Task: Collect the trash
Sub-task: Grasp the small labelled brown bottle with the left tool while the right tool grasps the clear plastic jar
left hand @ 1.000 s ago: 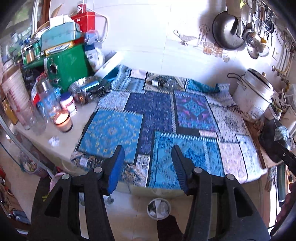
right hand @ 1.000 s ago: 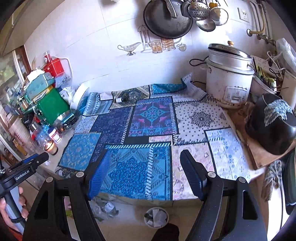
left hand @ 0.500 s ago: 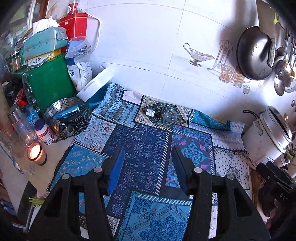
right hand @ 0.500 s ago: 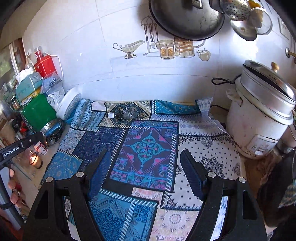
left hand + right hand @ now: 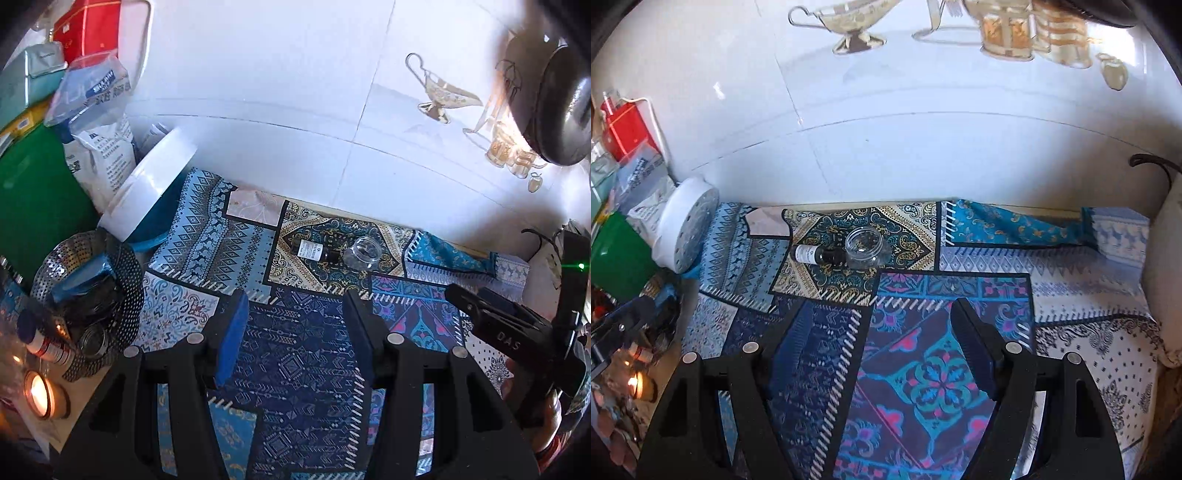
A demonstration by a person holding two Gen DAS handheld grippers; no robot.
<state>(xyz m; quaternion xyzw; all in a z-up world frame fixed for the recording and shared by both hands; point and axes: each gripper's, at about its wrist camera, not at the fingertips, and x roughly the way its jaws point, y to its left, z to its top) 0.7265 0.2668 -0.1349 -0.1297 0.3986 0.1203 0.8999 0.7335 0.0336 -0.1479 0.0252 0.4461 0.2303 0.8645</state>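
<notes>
A small dark bottle with a white label (image 5: 313, 252) (image 5: 816, 255) lies on its side on the patterned cloth near the back wall. A clear glass jar (image 5: 362, 254) (image 5: 866, 246) lies beside it, to its right and touching it. My left gripper (image 5: 295, 310) is open and empty, hovering over the cloth just in front of both items. My right gripper (image 5: 882, 328) is open and empty, also short of them, a little to their right. The right gripper body shows in the left wrist view (image 5: 517, 339).
A patchwork cloth (image 5: 207, 236) (image 5: 1071, 280) covers the counter. At the left stand a white round tub (image 5: 147, 184) (image 5: 683, 229), a perforated steel basket (image 5: 92, 295), a green box (image 5: 26, 199), a lit candle (image 5: 37, 395) and bags. A white rice cooker (image 5: 1167, 266) stands at the right.
Both grippers have moved forward over the counter toward the back wall. The bottle and jar now appear much closer. Both stay open and empty.
</notes>
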